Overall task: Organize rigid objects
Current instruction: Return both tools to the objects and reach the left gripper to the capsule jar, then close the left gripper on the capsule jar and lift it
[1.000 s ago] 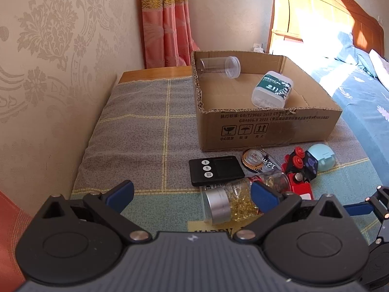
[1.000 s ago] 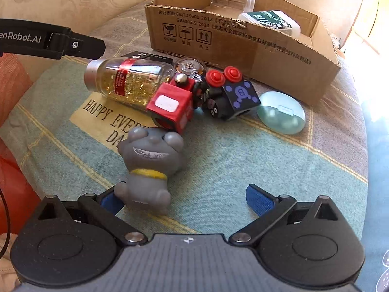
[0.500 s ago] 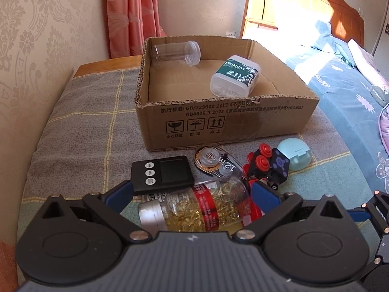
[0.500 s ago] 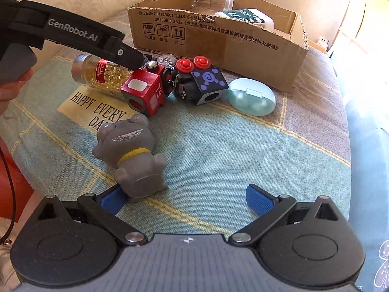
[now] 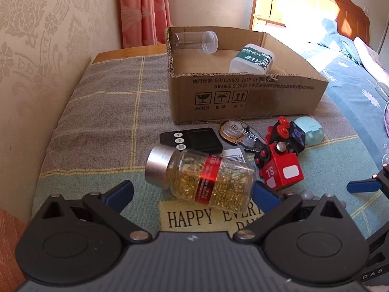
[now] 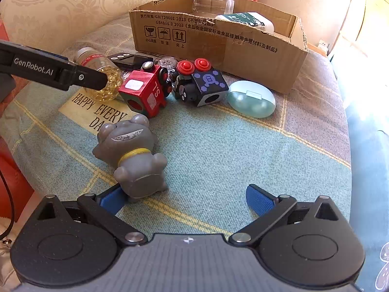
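left gripper (image 5: pixel 192 192) wide open, jaws either side of the pill bottle (image 5: pixel 204 177) but not touching it. bottle lies on its side on the cloth (image 5: pixel 102 126), silver cap (image 5: pixel 158 165) pointing left, base toward the red block (image 5: pixel 282 170), which sits just beside it. the right view shows the left tongs over the bottle's base end.

right gripper (image 6: pixel 187 199) also open, empty. grey figure (image 6: pixel 133 155) lies on its back just ahead of the left finger (image 6: pixel 110 199), touching or nearly, can't tell.

box (image 5: pixel 243 97) stands beyond the pile, with a clear jar (image 5: pixel 194 41) and a white tub (image 5: pixel 252 58) already in it. still out on the cloth: timer (image 5: pixel 192 141), tape (image 5: pixel 240 133), dark cube (image 5: pixel 291 133), mint case (image 5: pixel 311 133).

handling guess, bottle: stiff, clear wall, glass or hard plastic can't tell, so treat as breakable. mostly full of capsules, so likely the heaviest thing here, and contents may shift when tipped. smooth round wall, likely slippery, may roll out of a shallow pinch. best hold looks like across the body near the red label (image 5: pixel 206 180), pads square on both sides, roughly mid-length so it doesn't droop. cap end narrower and metal, slicker, avoid. watch the red block on closing, it's close to the right jaw.

figure: looks like rubber or resin, light, lumpy, take it across the torso at the yellow collar (image 6: pixel 136 155).
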Tool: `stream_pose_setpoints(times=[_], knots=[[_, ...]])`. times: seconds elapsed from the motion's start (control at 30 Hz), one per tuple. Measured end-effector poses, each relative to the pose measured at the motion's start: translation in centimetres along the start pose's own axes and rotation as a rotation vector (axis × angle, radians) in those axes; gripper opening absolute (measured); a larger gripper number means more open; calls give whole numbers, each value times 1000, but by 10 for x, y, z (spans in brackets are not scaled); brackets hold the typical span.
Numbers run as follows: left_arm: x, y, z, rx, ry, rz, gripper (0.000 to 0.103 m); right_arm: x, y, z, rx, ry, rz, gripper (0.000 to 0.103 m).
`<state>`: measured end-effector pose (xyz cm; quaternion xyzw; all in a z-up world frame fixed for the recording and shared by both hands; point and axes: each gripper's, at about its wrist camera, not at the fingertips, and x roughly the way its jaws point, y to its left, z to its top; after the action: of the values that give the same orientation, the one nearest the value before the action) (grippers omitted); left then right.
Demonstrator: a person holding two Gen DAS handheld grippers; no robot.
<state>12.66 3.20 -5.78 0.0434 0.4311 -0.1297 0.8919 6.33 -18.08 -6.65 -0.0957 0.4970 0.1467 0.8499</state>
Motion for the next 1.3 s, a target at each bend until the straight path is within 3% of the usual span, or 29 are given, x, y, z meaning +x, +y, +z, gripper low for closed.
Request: stream_pose_setpoints(times=[0.2,0.4,0.83,0.87,1.3], knots=[[6,4,-9,25,3,1,102,-1,0,-2,10,-11,-7,103],[5,2,-7,83,-37,-19,102,0,-28,-1,99,-5,-55,103],[9,-10,-6,223,-133,-7,97,-4,-27,-12,81,-47,-50,103],[9,-10,-6,223,-134,-16,93,-4,-26,-12,80,-49,-50,103],[-21,9,-25,126,-71,28,92,-6,-19,-14,79,-47,-53,103]])
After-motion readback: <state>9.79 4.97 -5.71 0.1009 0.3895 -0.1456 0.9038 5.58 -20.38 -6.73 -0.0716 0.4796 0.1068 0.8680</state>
